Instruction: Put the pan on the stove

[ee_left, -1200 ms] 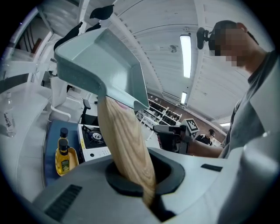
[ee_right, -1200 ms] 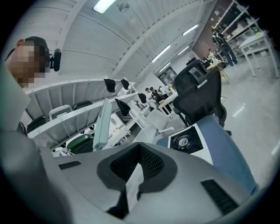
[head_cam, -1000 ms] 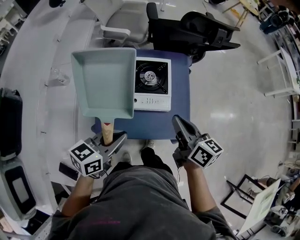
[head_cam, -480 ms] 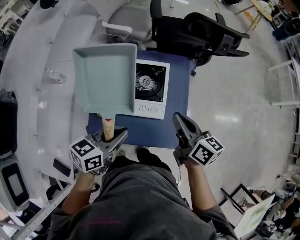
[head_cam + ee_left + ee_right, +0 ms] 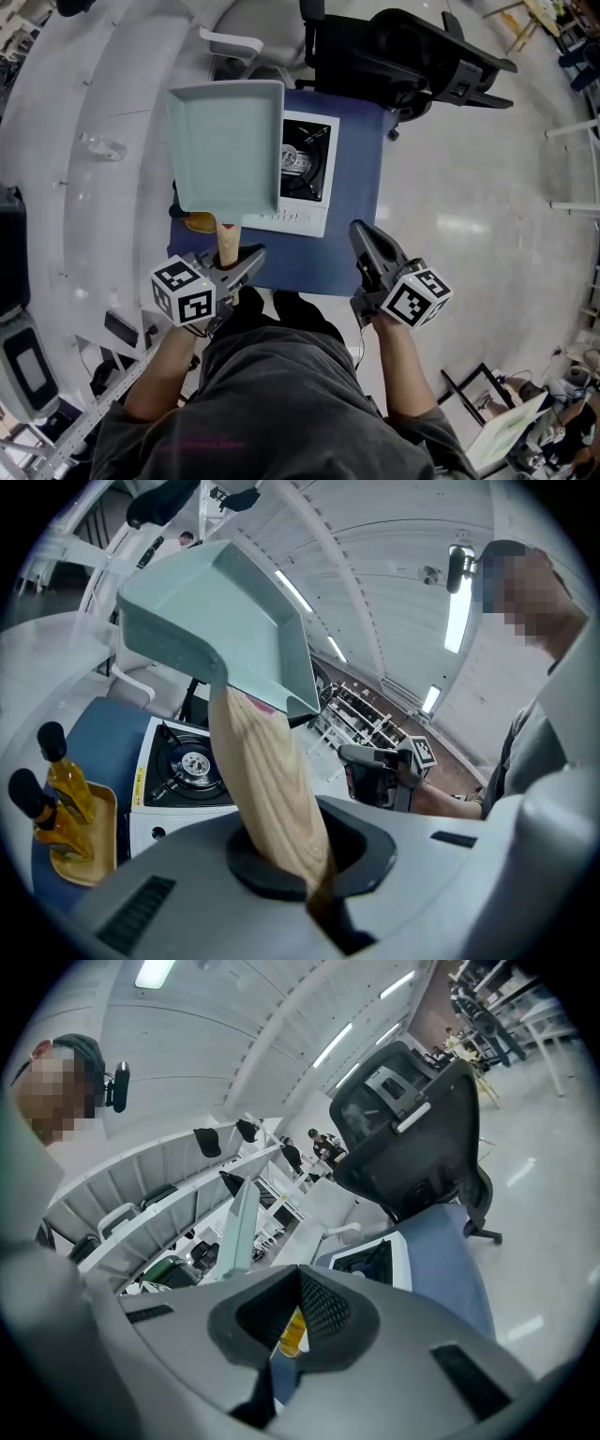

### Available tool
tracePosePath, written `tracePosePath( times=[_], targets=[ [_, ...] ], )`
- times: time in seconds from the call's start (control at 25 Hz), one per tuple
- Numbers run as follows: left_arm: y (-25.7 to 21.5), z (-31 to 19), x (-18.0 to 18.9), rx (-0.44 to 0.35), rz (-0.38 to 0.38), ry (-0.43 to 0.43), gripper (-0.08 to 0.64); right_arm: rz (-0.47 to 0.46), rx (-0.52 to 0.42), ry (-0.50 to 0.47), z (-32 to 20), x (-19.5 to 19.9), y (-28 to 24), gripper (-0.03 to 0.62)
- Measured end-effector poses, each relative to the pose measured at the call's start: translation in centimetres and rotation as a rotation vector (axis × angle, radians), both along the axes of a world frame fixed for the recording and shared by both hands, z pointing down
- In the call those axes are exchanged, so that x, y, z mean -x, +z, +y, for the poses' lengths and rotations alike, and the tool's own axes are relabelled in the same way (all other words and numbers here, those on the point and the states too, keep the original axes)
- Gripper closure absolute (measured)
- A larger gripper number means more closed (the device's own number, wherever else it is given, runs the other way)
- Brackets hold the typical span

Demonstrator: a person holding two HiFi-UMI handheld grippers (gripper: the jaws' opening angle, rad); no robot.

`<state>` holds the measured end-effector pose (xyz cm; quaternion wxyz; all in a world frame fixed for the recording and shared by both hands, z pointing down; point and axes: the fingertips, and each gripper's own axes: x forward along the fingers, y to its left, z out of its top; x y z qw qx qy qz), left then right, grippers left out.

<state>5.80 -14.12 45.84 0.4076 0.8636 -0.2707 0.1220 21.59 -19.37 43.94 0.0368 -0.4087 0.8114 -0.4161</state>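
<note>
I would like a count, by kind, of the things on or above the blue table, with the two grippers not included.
pan: 1
stove: 1
tray: 1
bottles: 2
Total: 5

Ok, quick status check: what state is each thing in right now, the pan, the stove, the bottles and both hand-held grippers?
Pan: in the air, empty, held by its wooden handle.
Stove: on the blue table, burner bare, no flame seen.
Bottles: upright on the yellow tray, capped.
Left hand-held gripper: shut on the pan's handle.
Right hand-held gripper: shut, empty.
</note>
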Motion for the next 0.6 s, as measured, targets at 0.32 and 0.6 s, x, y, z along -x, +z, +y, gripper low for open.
tracePosePath(
  times=[0.32,0.6],
  targets=[
    [4.6,-2.1,-1.0,0.098,0.017,0.036,0.561,0.028,0.033,0.031,-0.9,-0.6,2.1,0.589],
    [8.0,-3.4,-1.4,0.185,0.037,0.07,0.561,0.055,0.086,0.072,-1.2,-0.3,3.3,0.589]
  ],
)
